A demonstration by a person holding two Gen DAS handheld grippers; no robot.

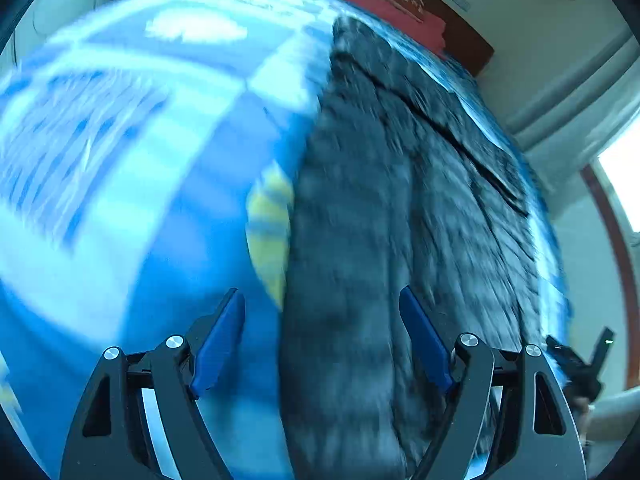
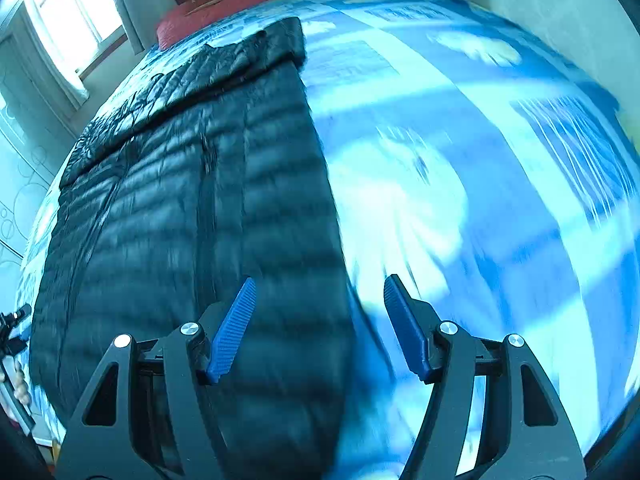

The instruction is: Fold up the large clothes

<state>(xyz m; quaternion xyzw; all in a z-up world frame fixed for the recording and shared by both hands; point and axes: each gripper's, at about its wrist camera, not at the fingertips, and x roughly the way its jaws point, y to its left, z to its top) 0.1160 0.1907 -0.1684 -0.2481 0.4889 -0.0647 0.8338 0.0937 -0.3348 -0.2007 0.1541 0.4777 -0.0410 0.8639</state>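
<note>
While both tools hang above the bed, I see my left gripper (image 1: 322, 300) at the bottom of its frame spread wide and empty, and my right gripper (image 2: 320, 290) likewise released with nothing between its pads. Beyond them the black down jacket (image 2: 192, 208) lies lengthwise on the blue patterned bedspread (image 2: 460, 160), filling the left half of the right view. One sleeve looks folded across near the collar; I judge the sides done and the crosswise folds still left. A red pillow (image 2: 216, 12) sits at the top.
</note>
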